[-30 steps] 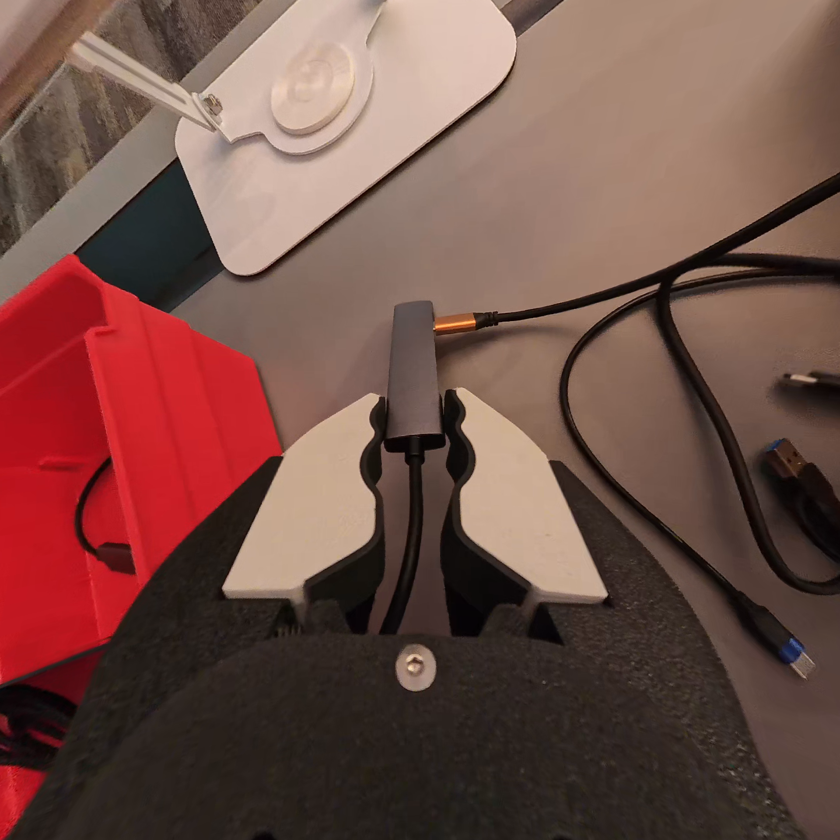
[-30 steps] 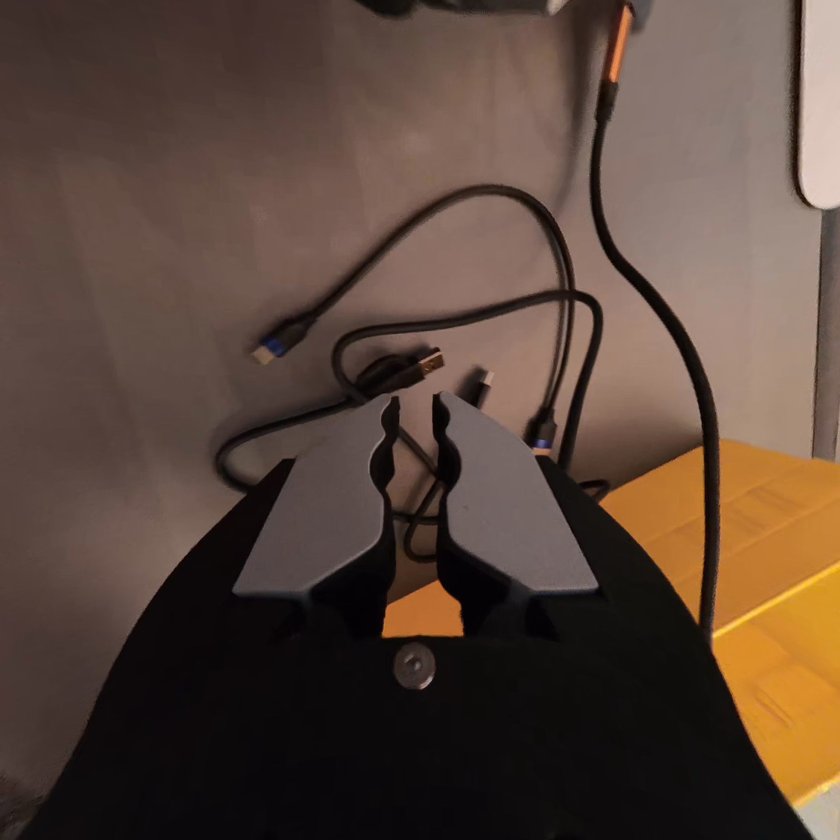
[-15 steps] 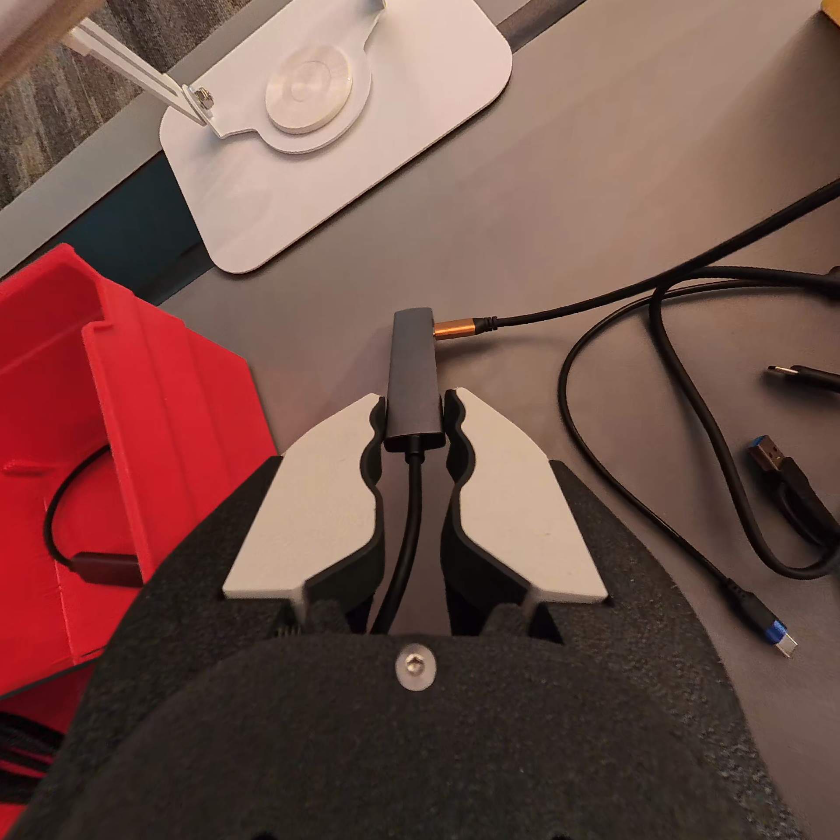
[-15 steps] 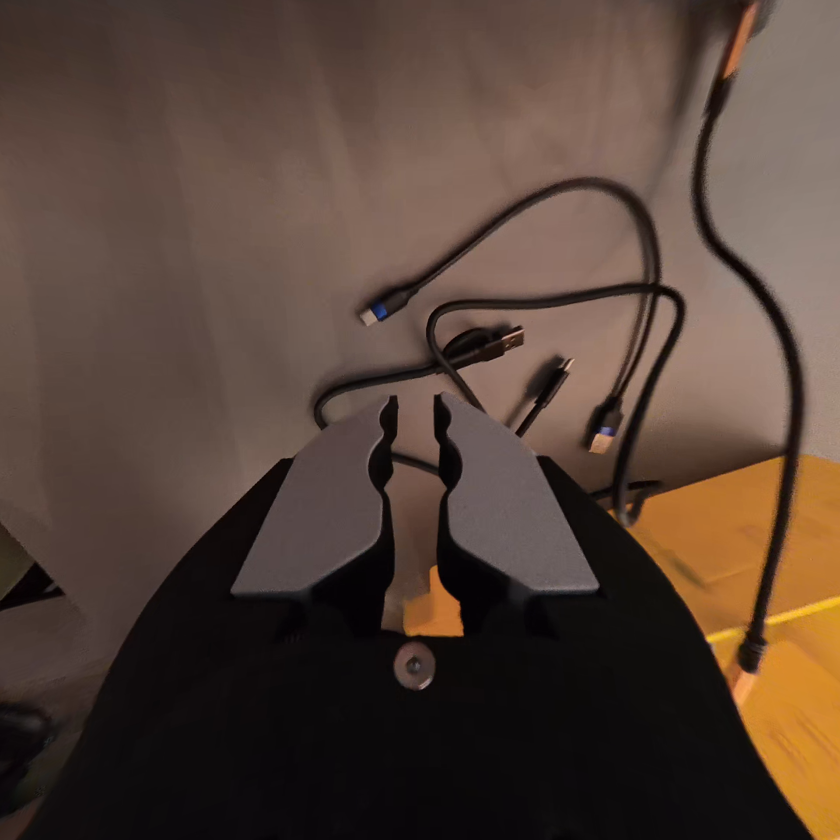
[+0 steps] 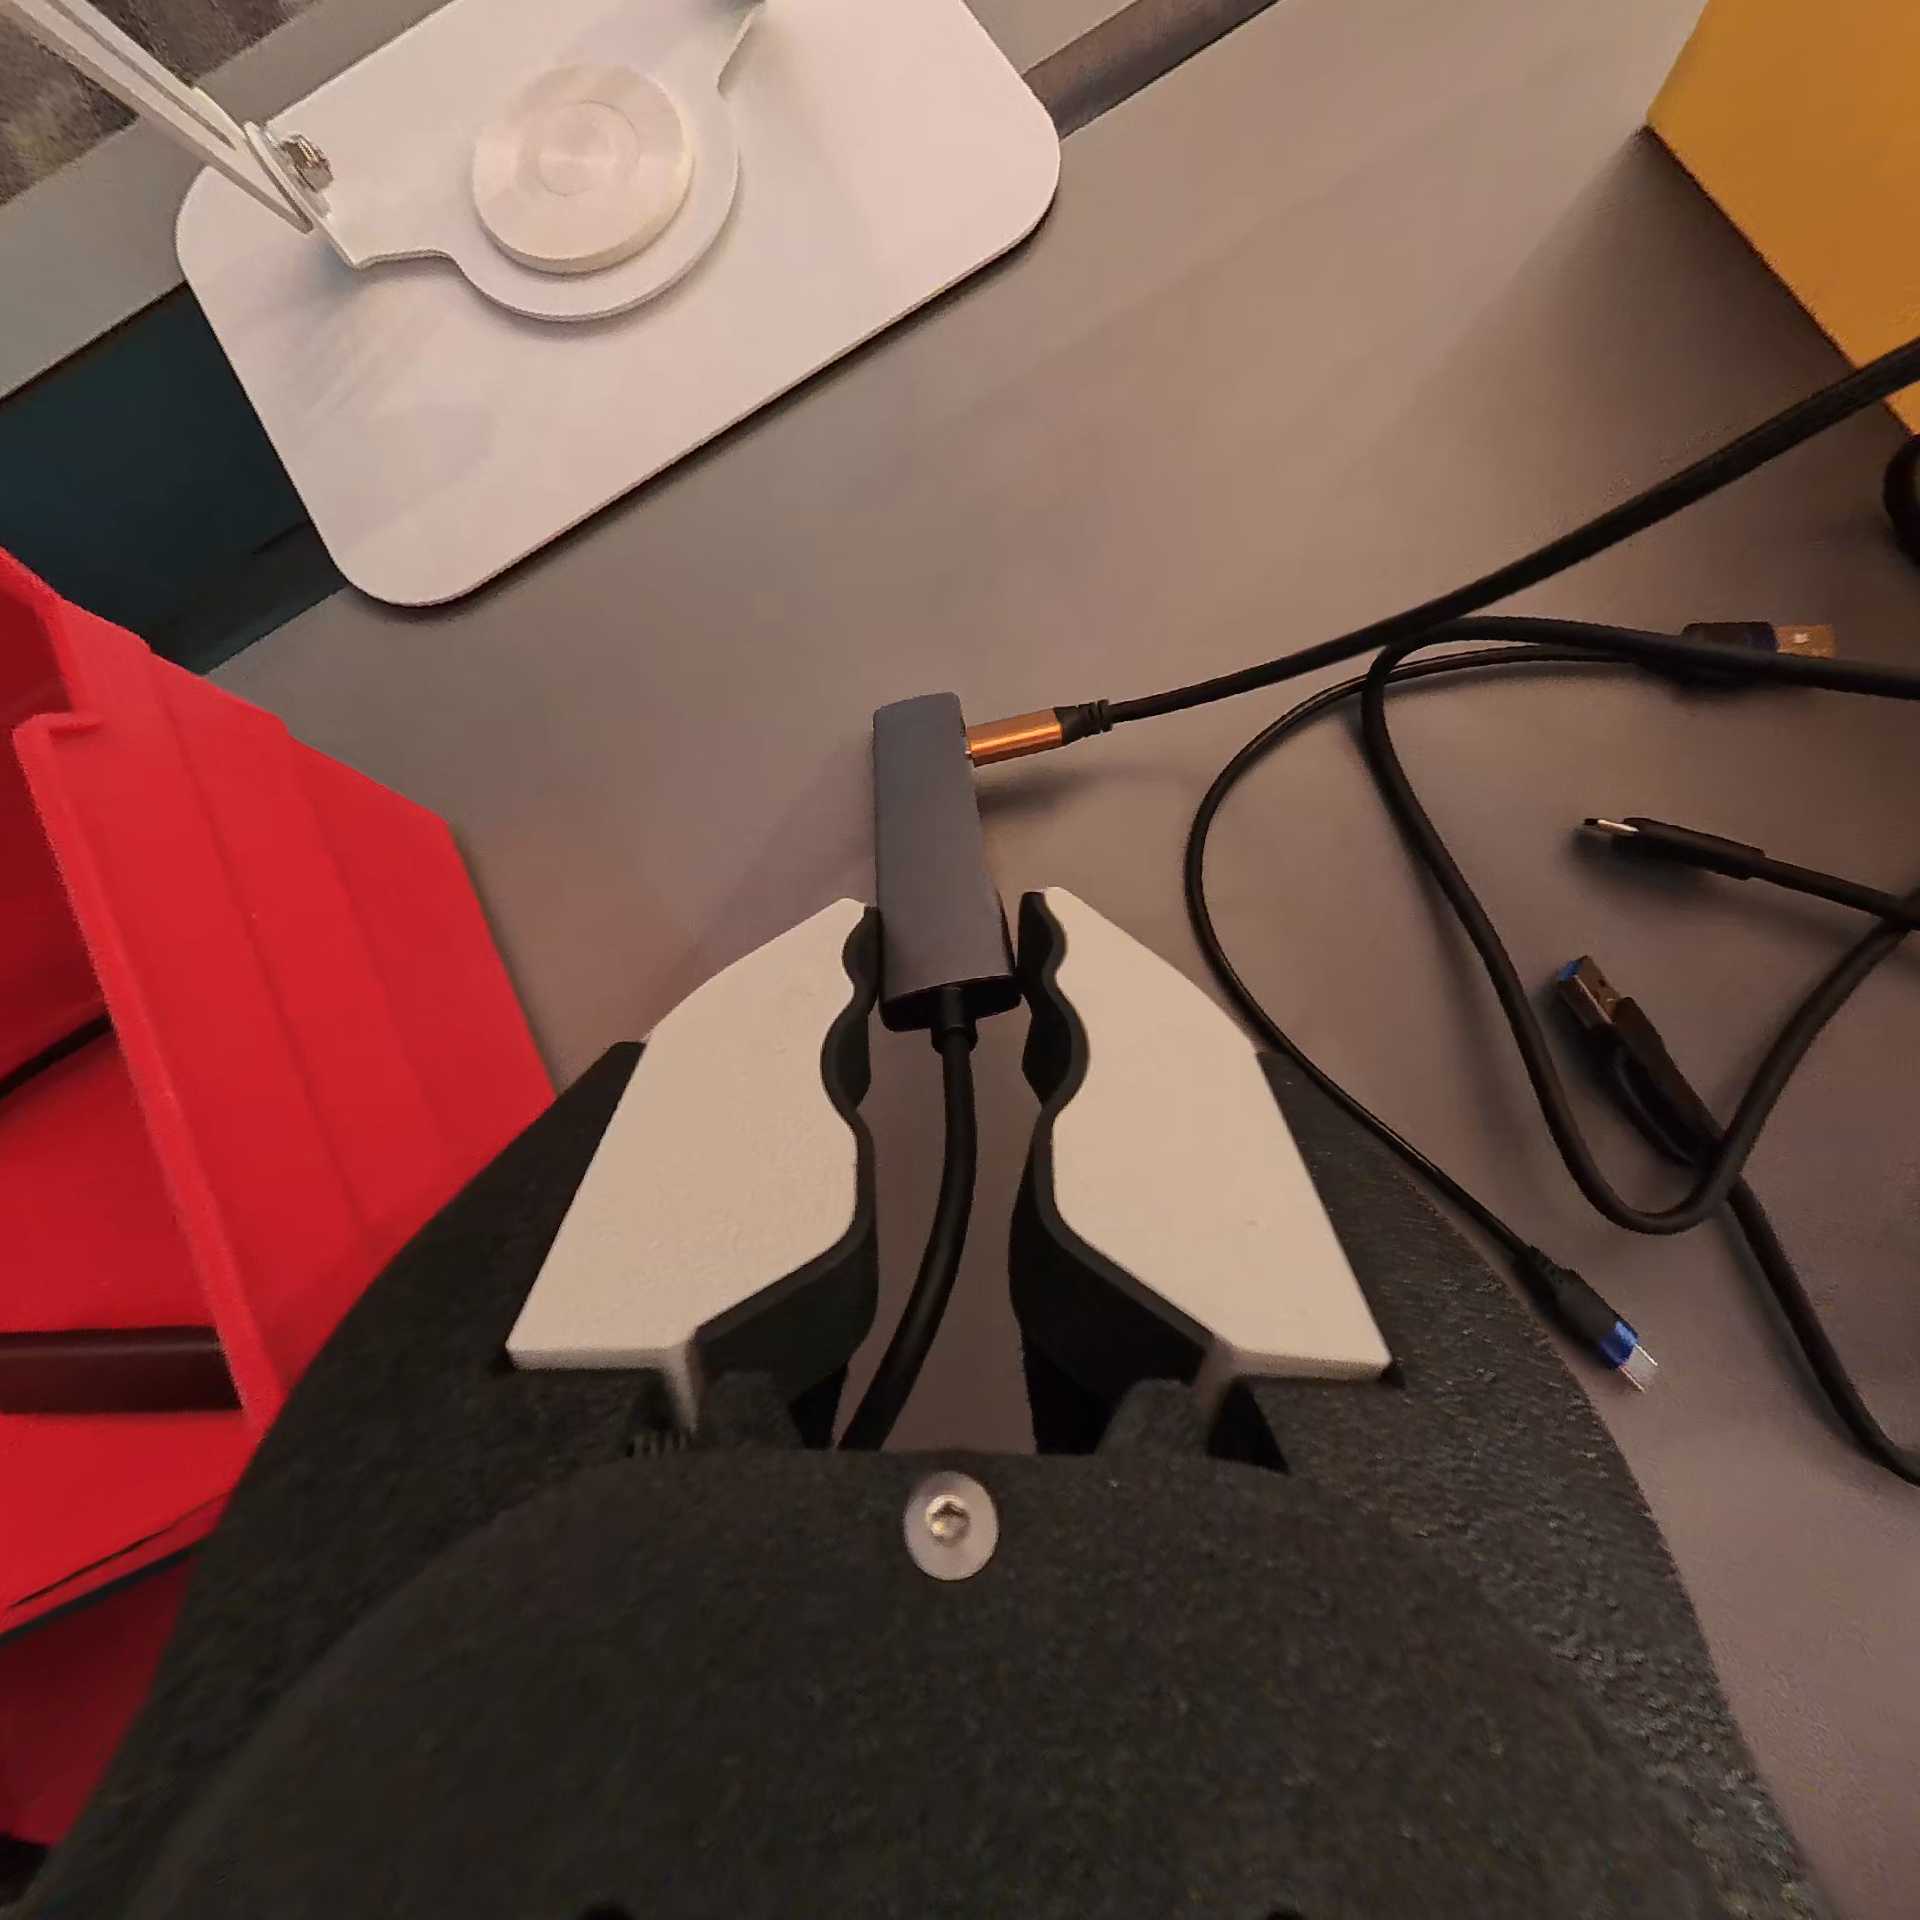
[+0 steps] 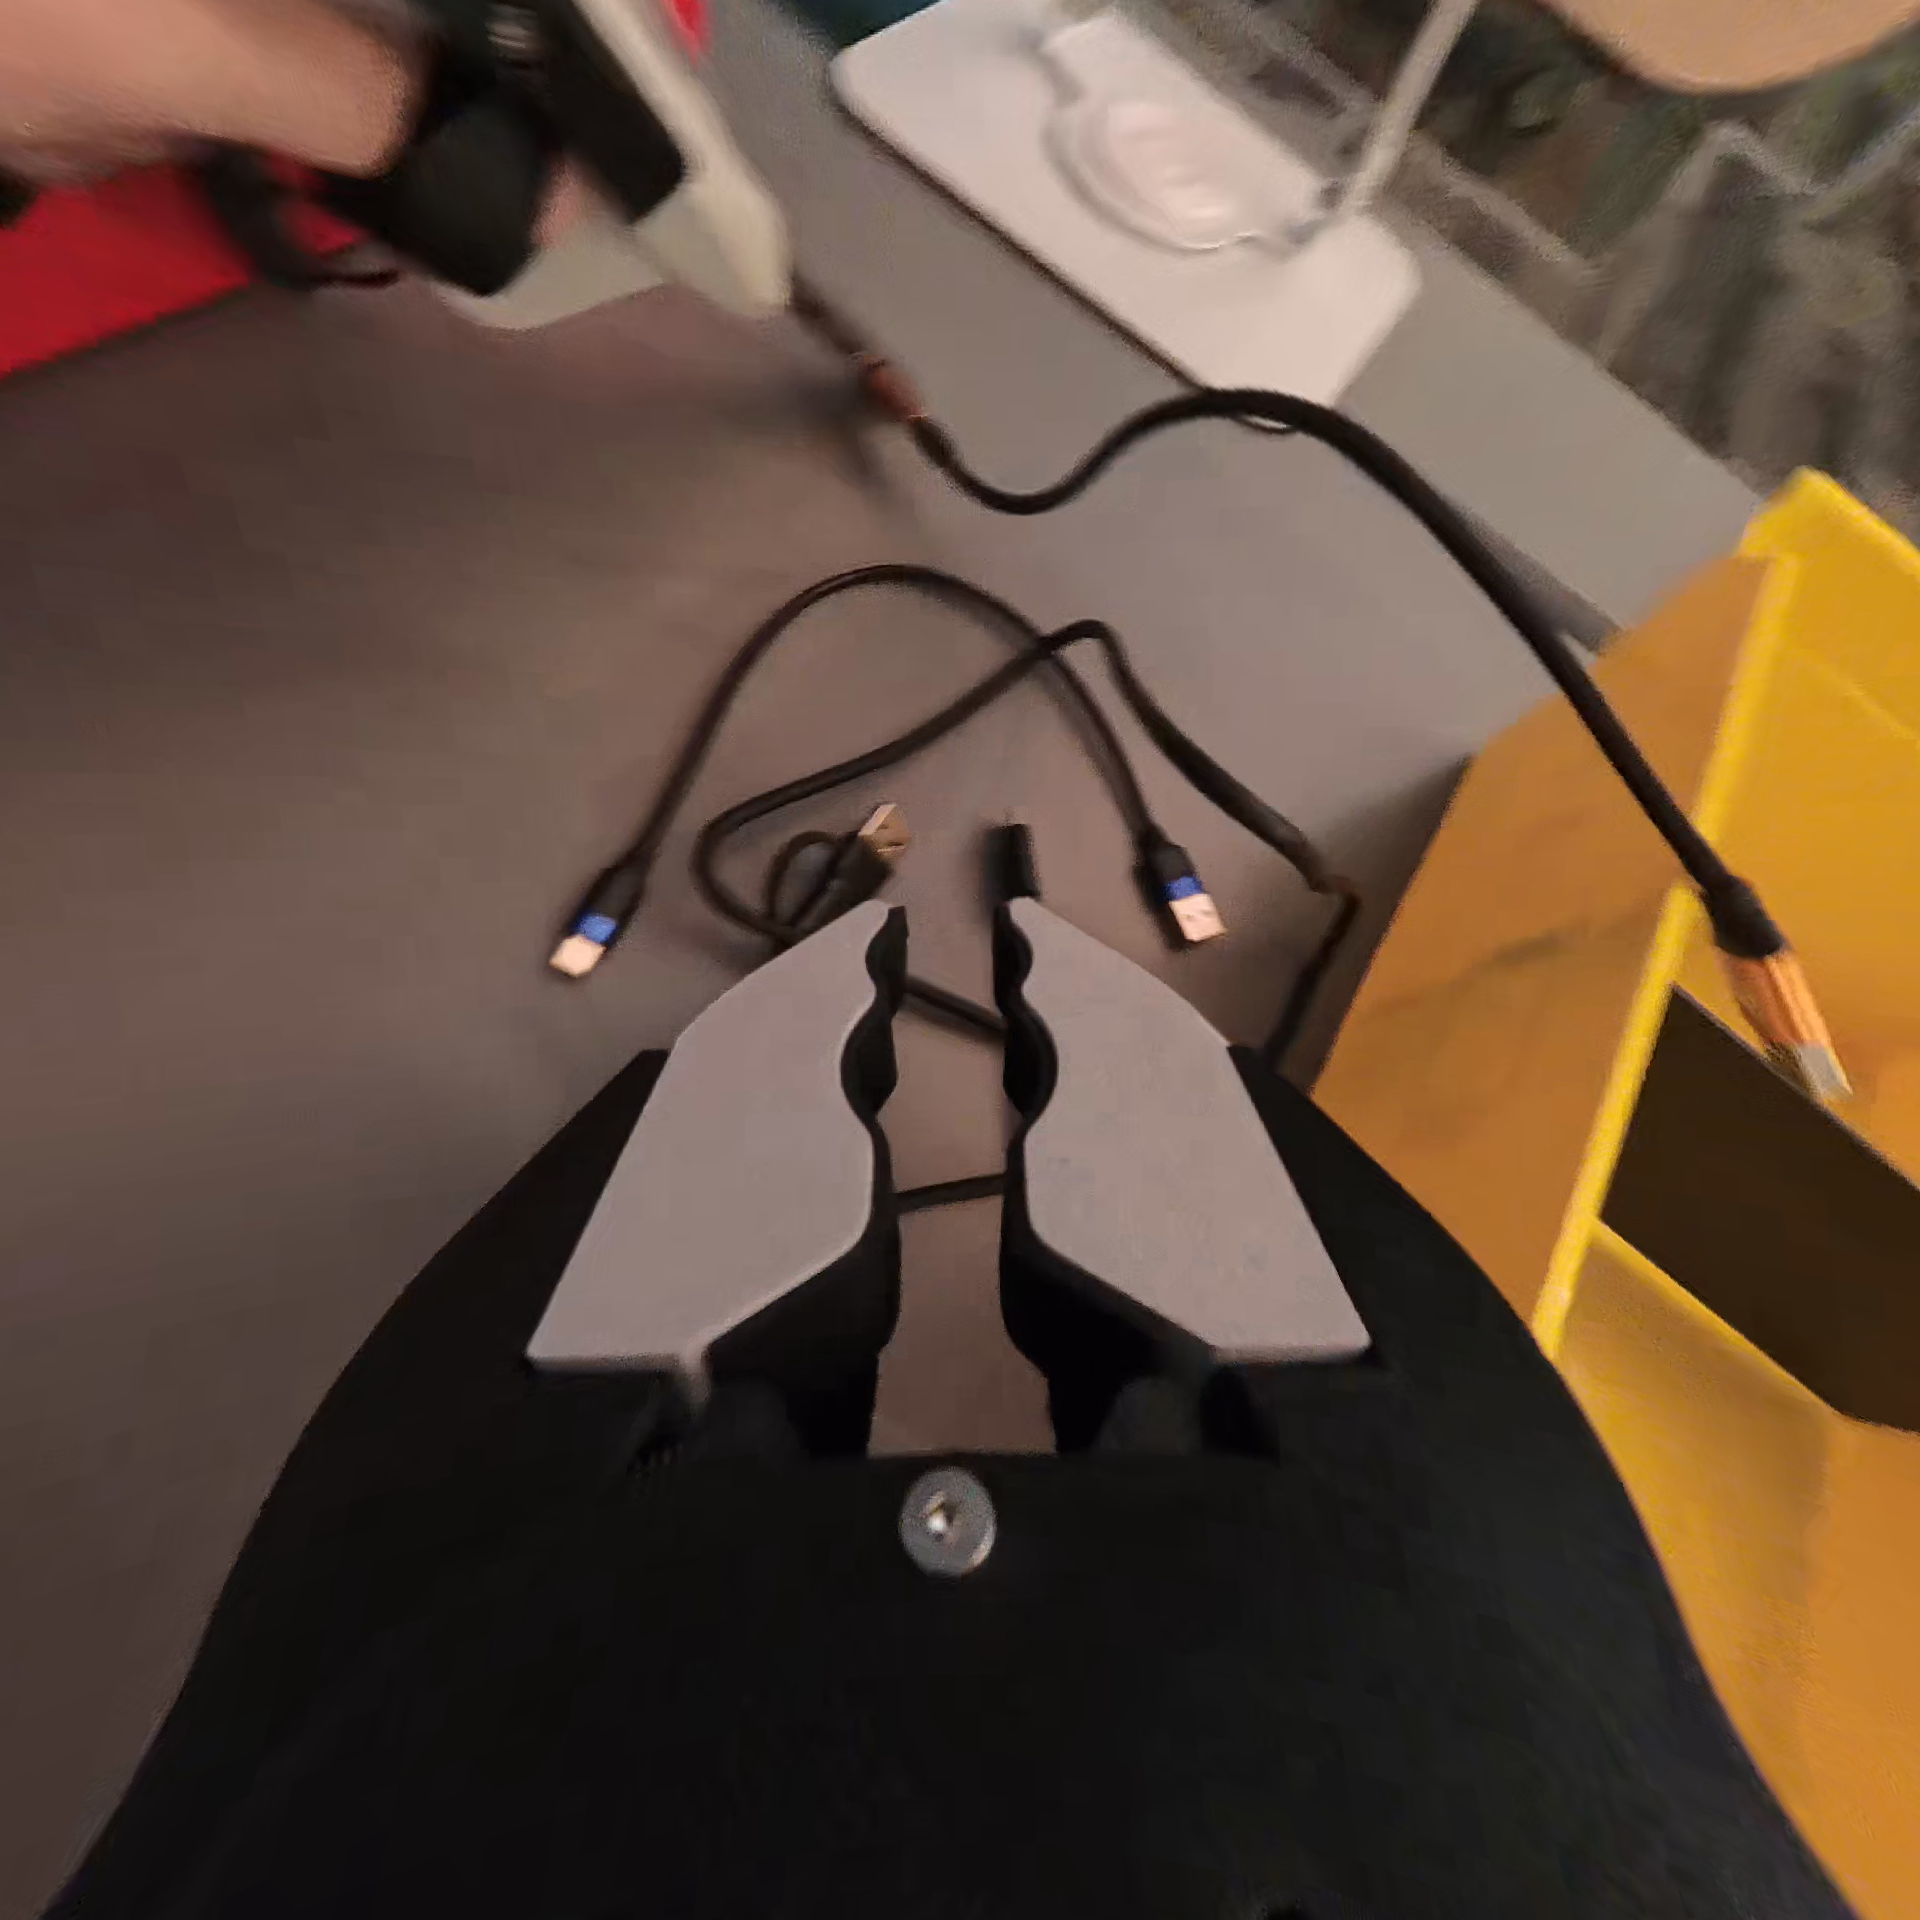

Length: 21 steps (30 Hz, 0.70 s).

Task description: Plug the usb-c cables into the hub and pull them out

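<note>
My left gripper [image 5: 943, 914] is shut on the near end of the dark grey hub [image 5: 930, 831], which lies on the grey table. A braided black cable with a copper plug [image 5: 1016, 736] is plugged into the hub's far right side. Its other copper plug [image 6: 1779, 1013] rests over the yellow bin. My right gripper [image 6: 948, 920] is empty, its jaws a narrow gap apart, just above several loose black cables: a blue-collared plug [image 6: 584, 940], a gold USB-A plug [image 6: 881, 836], a black plug [image 6: 1010, 854] and another blue-collared plug [image 6: 1184, 904]. The left gripper [image 6: 665, 187] shows blurred at the top left there.
A red bin [image 5: 208, 935] stands close on the left of the left gripper. A white lamp base [image 5: 623, 312] lies at the back. A yellow bin [image 6: 1662, 1143] is close on the right of the right gripper. The loose cables [image 5: 1507, 1039] lie right of the hub. My hands' fingertips stand some 20 cm from each other. From the right gripper's tips to the gold USB-A plug [image 6: 881, 836] is close to 7 cm.
The right wrist view has swung up and back, so the lamp base, the left gripper and a hand now show. The left gripper has shifted a little, still holding the hub.
</note>
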Each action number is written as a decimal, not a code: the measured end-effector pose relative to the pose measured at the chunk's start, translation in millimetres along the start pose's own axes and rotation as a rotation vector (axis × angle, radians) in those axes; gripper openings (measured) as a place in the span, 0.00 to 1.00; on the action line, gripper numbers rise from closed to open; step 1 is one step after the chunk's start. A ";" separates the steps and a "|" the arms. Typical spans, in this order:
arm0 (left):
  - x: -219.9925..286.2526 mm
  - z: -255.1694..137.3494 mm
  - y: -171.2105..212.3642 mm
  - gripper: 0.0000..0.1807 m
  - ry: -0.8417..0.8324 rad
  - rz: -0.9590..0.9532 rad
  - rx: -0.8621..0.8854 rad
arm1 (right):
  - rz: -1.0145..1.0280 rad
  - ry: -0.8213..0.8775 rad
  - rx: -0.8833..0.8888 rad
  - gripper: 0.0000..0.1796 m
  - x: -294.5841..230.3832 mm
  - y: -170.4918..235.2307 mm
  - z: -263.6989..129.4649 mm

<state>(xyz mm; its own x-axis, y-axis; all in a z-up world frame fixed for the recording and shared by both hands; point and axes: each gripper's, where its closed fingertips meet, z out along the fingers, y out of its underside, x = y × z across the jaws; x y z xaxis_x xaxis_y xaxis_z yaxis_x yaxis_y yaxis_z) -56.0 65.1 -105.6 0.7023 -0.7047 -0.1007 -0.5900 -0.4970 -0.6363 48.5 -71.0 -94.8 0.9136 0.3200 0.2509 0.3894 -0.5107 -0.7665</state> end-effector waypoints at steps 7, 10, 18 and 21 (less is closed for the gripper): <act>-1.3 -2.8 -1.5 0.14 0.044 -0.040 0.016 | 0.027 0.194 -0.156 0.12 22.3 35.4 37.4; -2.0 -2.9 -1.5 0.14 0.047 -0.042 0.017 | 0.079 0.189 -0.216 0.14 23.8 42.6 49.2; -1.5 -2.6 -0.1 0.14 0.053 -0.034 0.010 | 0.138 -0.031 -0.256 0.04 -2.4 37.7 50.7; 1.7 1.9 10.3 0.13 0.079 -0.021 -0.058 | 0.171 -0.266 -0.128 0.03 -36.3 12.6 23.3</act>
<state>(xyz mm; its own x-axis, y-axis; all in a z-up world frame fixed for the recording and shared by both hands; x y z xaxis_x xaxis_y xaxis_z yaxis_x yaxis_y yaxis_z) -60.2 59.8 -113.9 0.6824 -0.7305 -0.0263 -0.5992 -0.5385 -0.5924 17.6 -70.5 -127.3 0.9108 0.4096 -0.0511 0.2600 -0.6656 -0.6995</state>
